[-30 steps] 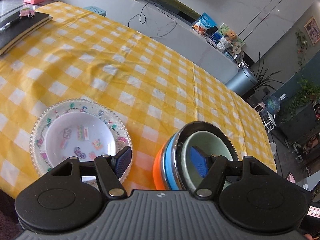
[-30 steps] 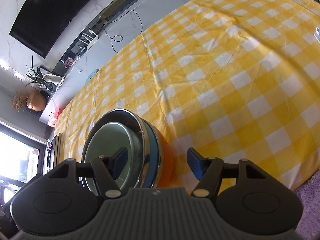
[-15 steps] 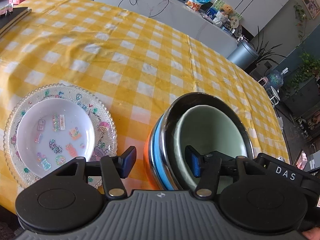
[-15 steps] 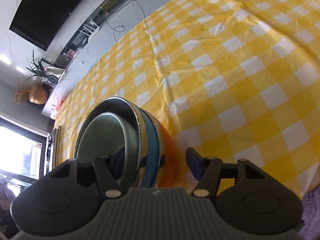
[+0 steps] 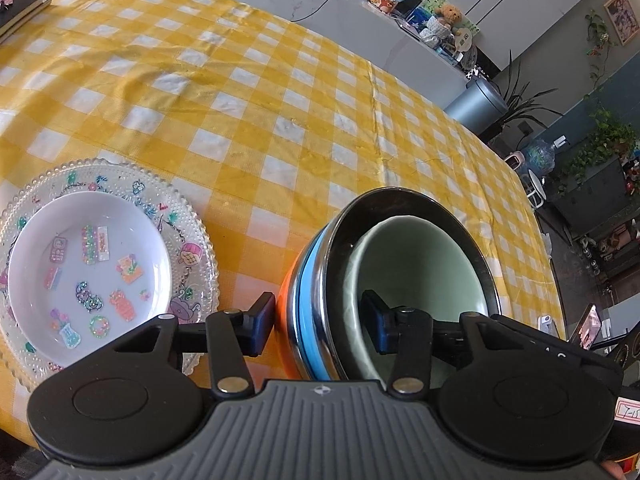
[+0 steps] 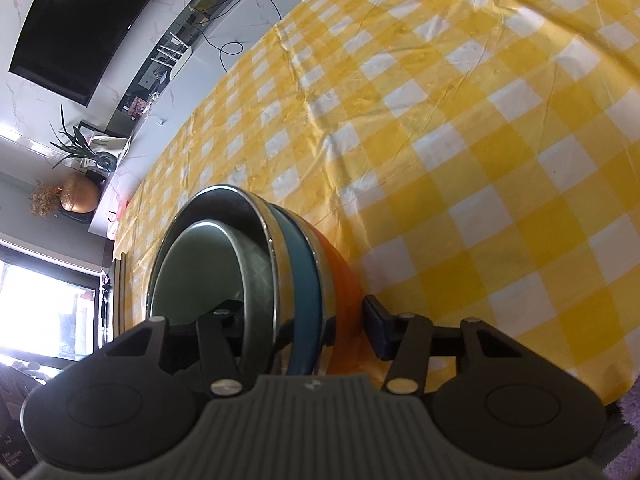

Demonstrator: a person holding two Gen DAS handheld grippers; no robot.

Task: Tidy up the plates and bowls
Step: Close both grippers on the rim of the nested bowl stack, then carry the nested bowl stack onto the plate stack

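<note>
Near the table's front edge beside the plates [image 5: 92, 264], we straddle the nested bowl stack [image 5: 400, 280] with left gripper [image 5: 320, 326] and right gripper [image 6: 308, 328], jaws just closing, contact unclear: likely heavy, rigid, slippery; pinch opposite walls.

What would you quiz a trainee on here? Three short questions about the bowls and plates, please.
1. Which bowl sits innermost in the stack of bowls? A orange bowl, B blue bowl, C pale green bowl.
2. True or false: the small white plate lies on the clear beaded plate.
3. Fill in: the left gripper and right gripper each straddle the stack's ____, one finger inside, one outside.

Key: 1 C. 2 True. 3 wall. Both sets of jaws have just been closing with that wall between them; whether they press on it yet cannot be told.
</note>
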